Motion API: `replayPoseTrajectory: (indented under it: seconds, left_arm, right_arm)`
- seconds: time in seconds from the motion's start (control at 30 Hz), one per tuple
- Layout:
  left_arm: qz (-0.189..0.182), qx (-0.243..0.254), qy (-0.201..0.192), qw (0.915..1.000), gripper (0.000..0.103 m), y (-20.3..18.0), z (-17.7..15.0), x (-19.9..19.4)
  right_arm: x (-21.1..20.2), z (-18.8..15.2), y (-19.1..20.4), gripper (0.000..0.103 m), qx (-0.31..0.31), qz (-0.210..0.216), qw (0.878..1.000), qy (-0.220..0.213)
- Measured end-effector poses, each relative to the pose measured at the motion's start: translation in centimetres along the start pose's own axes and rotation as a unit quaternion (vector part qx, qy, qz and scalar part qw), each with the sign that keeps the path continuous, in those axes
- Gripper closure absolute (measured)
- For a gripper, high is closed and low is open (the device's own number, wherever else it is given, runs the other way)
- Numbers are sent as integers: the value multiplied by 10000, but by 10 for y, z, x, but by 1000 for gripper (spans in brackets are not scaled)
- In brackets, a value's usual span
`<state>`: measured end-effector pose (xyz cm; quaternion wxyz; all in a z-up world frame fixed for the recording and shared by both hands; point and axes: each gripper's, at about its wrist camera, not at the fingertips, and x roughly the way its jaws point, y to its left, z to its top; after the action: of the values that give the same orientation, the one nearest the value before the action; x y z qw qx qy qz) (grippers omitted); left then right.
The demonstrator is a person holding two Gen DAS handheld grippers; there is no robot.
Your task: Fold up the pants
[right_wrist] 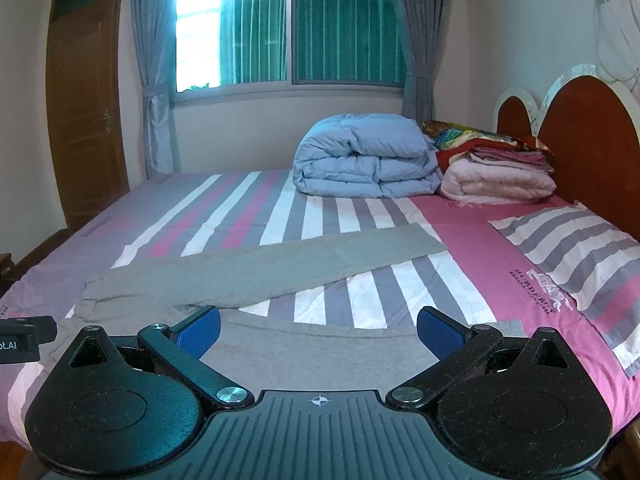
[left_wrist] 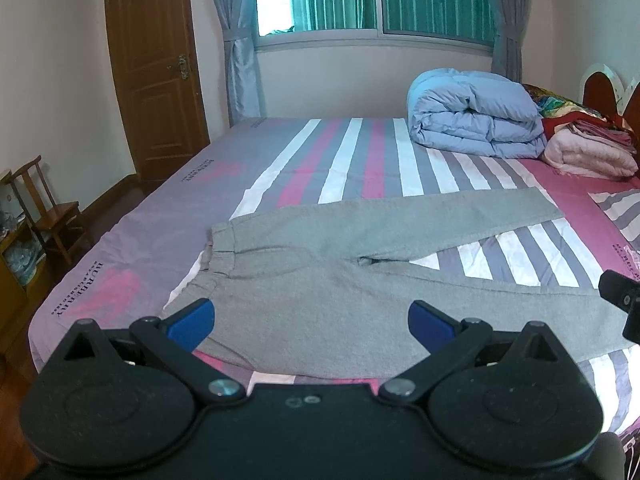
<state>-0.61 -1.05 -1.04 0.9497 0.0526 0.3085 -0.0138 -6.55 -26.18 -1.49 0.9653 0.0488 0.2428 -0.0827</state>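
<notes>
From the left wrist, the left gripper [left_wrist: 312, 326] hangs with jaws spread wide over grey pants [left_wrist: 360, 264] lying flat, legs splayed, on the striped bed [left_wrist: 132, 248]. From the right wrist, the right gripper [right_wrist: 319, 334] is likewise spread apart above the near leg; a blue duvet [right_wrist: 364, 156] sits behind.

grey pants [left_wrist: 320, 280], flat, unfolded, legs spread

Home bedroom, striped bed [right_wrist: 248, 208], headboard [right_wrist: 592, 136], curtained window [right_wrist: 292, 28]
</notes>
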Motion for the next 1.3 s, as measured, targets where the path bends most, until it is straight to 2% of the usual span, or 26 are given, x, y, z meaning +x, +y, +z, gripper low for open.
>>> replayPoseTrajectory:
  seconds: [0.57, 1.3]
  left_arm:
    - [-95, 217, 51, 9997, 6, -15, -1, 0]
    - [-136, 335, 61, 9993, 6, -26, -2, 1]
  right_arm:
    - [2, -2, -5, 0, -4, -248, 9997, 45]
    - [3, -7, -5, 0, 31, -222, 9997, 79]
